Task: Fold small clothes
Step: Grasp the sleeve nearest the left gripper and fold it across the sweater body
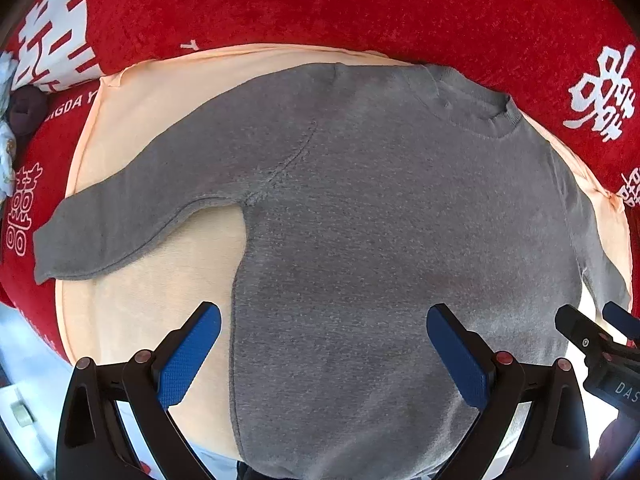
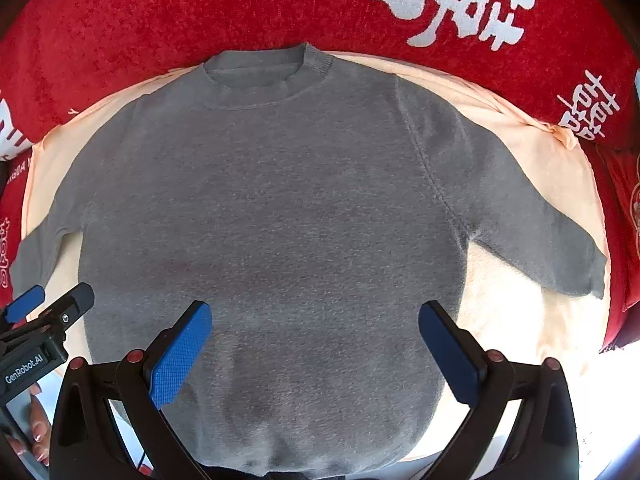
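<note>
Two hand-held grippers are seen poised above a single grey sweater (image 1: 360, 220), which is spread flat and face up on a peach-coloured cloth (image 1: 132, 300) laid over a red blanket with white characters (image 1: 360, 4). At the far left of the left wrist view, a dark bundle (image 1: 26, 108) and a pale patterned fabric (image 1: 6, 132) are glimpsed at the blanket's edge; what they are cannot be told. Next, the sweater's left sleeve (image 1: 120, 224) is stretched outward and slightly downward across the peach cloth, its cuff reaching over the cloth's edge onto the red blanket. The left gripper (image 1: 324, 356) is held with its blue-padded jaws spread wide — nothing is grasped between them — over the lower left part of the sweater body, one finger over the peach cloth, the other over grey knit. The ribbed collar (image 2: 264, 76) is seen at the top, near the far edge of the peach cloth. The right gripper (image 2: 316, 354) is likewise spread wide and empty, both fingers above the lower body of the sweater. Furthest right, the other sleeve (image 2: 532, 220) is extended diagonally — its cuff lying near the cloth's right edge.
</note>
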Motion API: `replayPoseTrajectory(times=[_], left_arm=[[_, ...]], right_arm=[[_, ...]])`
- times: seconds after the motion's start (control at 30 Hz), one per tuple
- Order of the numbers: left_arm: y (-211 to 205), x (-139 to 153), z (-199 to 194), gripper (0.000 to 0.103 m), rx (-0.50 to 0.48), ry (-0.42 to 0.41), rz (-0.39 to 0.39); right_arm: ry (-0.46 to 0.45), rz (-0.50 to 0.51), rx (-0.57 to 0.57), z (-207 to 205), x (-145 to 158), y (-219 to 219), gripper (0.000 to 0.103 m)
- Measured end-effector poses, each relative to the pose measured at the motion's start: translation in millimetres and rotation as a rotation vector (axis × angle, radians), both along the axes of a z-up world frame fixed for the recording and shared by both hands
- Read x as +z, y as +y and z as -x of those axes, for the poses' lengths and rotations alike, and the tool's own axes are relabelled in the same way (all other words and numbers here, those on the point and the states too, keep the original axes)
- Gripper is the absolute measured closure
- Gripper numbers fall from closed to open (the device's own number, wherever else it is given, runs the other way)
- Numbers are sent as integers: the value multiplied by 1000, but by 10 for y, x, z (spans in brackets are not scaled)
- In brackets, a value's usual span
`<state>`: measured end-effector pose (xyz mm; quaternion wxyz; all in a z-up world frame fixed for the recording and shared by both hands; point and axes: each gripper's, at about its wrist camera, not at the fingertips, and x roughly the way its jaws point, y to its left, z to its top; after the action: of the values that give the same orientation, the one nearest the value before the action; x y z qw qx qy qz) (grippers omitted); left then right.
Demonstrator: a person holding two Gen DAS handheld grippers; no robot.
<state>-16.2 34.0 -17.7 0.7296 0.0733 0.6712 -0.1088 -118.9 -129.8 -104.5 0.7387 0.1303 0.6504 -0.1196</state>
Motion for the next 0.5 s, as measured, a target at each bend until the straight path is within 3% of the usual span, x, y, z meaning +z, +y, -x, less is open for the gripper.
replayPoseTrajectory(times=[0.3, 0.5], left_arm=[[356, -66, -62, 0, 66, 20, 48], [1098, -278, -180, 0, 226, 41, 103]], right_arm=[[-3, -20, 44, -96, -15, 292, 0], [-15, -76, 128, -203, -82, 681, 0]])
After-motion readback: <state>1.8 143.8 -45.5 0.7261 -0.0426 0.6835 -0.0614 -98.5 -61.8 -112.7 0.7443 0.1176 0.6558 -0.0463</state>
